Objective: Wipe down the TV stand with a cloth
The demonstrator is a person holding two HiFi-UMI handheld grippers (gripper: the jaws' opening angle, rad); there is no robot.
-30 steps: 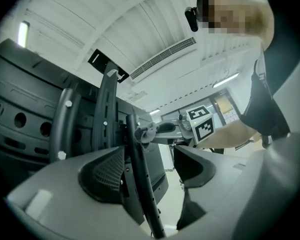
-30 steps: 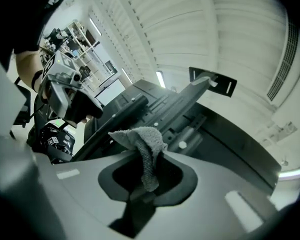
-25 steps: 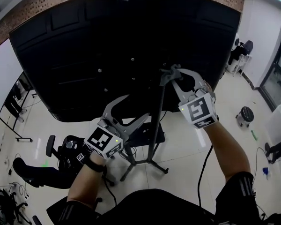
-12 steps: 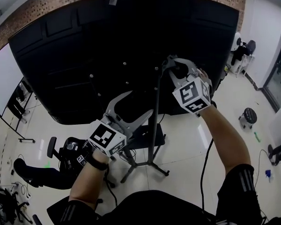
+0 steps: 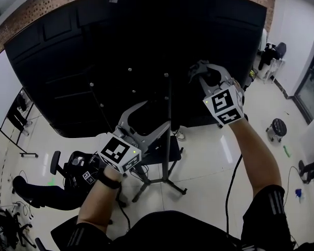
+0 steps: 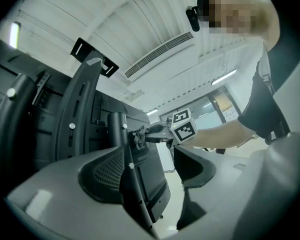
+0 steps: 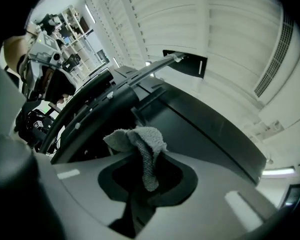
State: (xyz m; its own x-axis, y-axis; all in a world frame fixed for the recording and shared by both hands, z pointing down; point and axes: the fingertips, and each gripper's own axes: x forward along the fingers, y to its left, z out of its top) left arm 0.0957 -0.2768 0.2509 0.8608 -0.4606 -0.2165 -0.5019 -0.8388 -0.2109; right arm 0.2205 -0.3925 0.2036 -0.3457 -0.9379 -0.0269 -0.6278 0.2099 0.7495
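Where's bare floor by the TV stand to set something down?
Free: the tile right of the stand base, out to the round stool. Only one cable crosses it. Crowded: left of the base, where a black chair and tangled cords sit.

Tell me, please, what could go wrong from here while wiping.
1. The right gripper pinches the cloth by a narrow fold; hard rubbing may pull it out.
2. The open left gripper hangs close to the pole; a bump might shake the TV.
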